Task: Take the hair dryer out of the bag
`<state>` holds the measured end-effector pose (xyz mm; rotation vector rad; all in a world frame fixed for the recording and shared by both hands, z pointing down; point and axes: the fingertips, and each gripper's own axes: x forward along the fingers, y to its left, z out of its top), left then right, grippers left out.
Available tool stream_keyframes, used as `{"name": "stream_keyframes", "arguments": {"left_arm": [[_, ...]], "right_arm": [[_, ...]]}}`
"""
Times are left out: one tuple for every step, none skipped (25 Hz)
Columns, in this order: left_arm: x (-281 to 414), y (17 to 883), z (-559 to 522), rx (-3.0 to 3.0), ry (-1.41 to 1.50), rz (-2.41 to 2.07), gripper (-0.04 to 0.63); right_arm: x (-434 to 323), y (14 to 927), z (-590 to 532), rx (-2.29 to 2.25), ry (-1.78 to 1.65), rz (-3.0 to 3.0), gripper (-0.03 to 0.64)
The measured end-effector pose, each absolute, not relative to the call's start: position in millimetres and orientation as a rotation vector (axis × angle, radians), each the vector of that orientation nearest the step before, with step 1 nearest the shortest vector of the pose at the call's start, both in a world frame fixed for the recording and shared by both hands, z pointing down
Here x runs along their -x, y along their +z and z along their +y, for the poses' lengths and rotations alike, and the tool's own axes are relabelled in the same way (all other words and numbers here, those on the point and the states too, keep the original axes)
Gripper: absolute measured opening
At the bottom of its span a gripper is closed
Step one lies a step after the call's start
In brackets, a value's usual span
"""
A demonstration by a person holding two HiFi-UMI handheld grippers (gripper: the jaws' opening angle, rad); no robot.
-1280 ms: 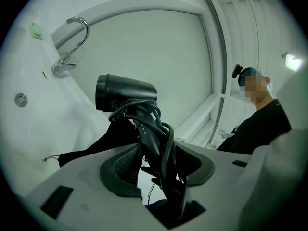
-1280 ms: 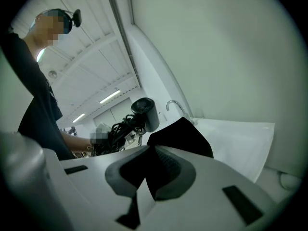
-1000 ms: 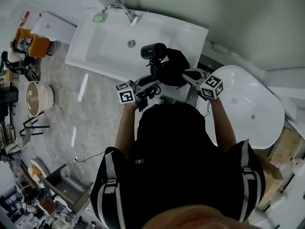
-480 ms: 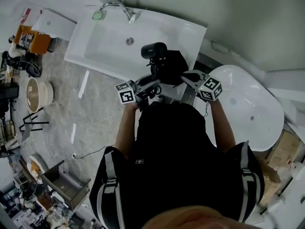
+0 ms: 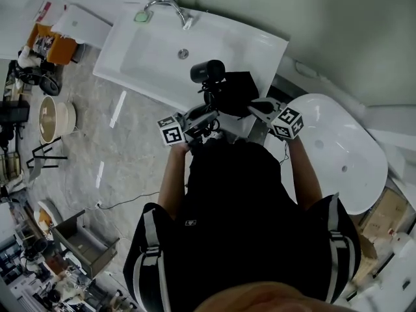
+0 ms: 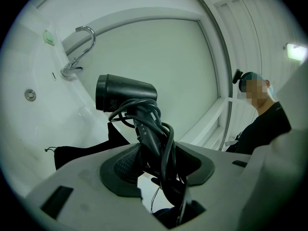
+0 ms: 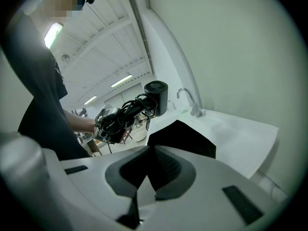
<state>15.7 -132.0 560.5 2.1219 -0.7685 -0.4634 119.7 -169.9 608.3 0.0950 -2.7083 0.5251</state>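
Note:
The black hair dryer stands above the black bag, its barrel level and its cord wound round the handle. My left gripper is shut on that handle and cord; in the left gripper view the hair dryer rises straight out of the left gripper. My right gripper is shut on the bag's edge; the bag spreads out just beyond the right gripper. In the right gripper view the hair dryer hangs clear of the bag, to its left.
The bag lies on the corner of a white basin with a chrome faucet and a green pad. A white oval tub stands to the right. A wooden bowl and clutter sit on the floor to the left.
Both grippers keep their grips and barely move. The head view has shifted slightly, so the basin sits a little further right.

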Motion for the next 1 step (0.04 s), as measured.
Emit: {"name": "stream_keyframes", "arguments": {"left_arm": [[-15.3, 560.6, -130.5, -2.119, -0.467, -0.775, 0.192]], "right_arm": [[-119.9, 608.8, -170.1, -0.092, 0.521, -2.707, 0.071]]}}
